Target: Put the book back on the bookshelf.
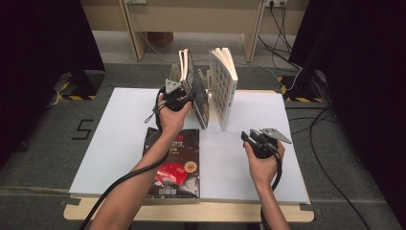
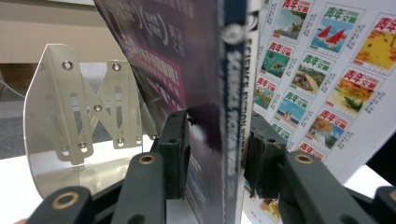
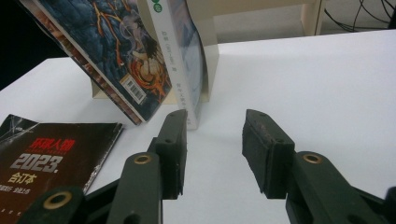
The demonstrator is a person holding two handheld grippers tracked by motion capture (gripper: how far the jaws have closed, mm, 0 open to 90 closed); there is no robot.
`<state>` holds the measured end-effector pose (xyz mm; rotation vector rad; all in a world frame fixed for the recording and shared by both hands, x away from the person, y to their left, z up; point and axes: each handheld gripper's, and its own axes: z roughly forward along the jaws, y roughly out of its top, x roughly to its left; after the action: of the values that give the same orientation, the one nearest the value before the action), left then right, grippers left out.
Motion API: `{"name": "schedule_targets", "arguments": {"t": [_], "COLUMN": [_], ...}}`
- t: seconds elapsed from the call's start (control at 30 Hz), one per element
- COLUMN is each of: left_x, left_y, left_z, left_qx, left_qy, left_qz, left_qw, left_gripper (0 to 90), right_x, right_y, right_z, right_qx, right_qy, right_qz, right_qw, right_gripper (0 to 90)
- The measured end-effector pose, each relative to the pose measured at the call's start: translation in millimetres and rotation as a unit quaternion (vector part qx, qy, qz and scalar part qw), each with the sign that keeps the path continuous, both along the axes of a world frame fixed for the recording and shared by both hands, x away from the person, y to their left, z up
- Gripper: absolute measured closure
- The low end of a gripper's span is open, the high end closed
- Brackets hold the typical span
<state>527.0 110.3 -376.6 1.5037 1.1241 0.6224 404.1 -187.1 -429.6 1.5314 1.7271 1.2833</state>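
My left gripper [image 1: 189, 99] is shut on a thick dark magazine [image 1: 200, 98], which leans to the left at the back of the white table [image 1: 119, 124]. In the left gripper view the pads [image 2: 175, 149] press on the cover and spine of that magazine [image 2: 205, 93]. Just to its right a white book [image 1: 224, 86] with rows of small cover pictures [image 2: 327, 70] stands upright. My right gripper [image 1: 246, 136] hovers open near the table's right front, with nothing between its fingers [image 3: 215, 149]. It faces the leaning magazine [image 3: 112, 51] and the white book [image 3: 187, 60].
A black magazine with a red picture [image 1: 174, 160] lies flat at the front centre, also seen in the right gripper view [image 3: 51, 154]. A clear bookend [image 2: 79, 107] stands behind the books. Cables run across the floor beyond the table's right side [image 1: 306, 120].
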Motion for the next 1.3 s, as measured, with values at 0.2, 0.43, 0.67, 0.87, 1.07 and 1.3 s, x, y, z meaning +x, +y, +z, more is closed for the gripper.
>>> {"name": "schedule_targets", "arguments": {"t": [0.2,0.43,0.67,0.87,1.07,1.3], "left_x": [3.9,6.0,7.3,2.8,-4.9,-1.3], "left_y": [-0.4,1.4,-1.7,-5.6,-22.8,-28.3], "left_z": [2.3,5.6,9.9,17.5,8.0,11.7], "left_qx": [0.002,-0.001,0.004,0.034,0.067,0.024], "left_qy": [0.006,0.017,0.012,-0.025,-0.069,-0.056], "left_qz": [0.009,0.025,0.026,0.029,0.02,0.022], "left_qw": [0.9999,0.9995,0.9996,0.9987,0.9951,0.9979], "left_gripper": [62.4,68.8,75.4,76.2,76.0,74.9], "right_x": [0.8,0.9,1.9,1.4,2.8,1.5], "right_y": [-3.0,-2.9,-3.5,-4.6,-3.3,-3.4], "right_z": [-3.0,-4.0,-5.5,-6.1,-8.1,-7.9], "right_qx": [0.002,0.007,0.006,0.005,0.003,0.002], "right_qy": [0.008,0.014,0.017,0.018,0.023,0.024], "right_qz": [-0.001,-0.001,0.002,0.002,0.005,0.004], "right_qw": [1.0,0.9999,0.9998,0.9998,0.9997,0.9997], "right_gripper": [60.2,59.9,59.7,59.7,59.7,59.7]}}
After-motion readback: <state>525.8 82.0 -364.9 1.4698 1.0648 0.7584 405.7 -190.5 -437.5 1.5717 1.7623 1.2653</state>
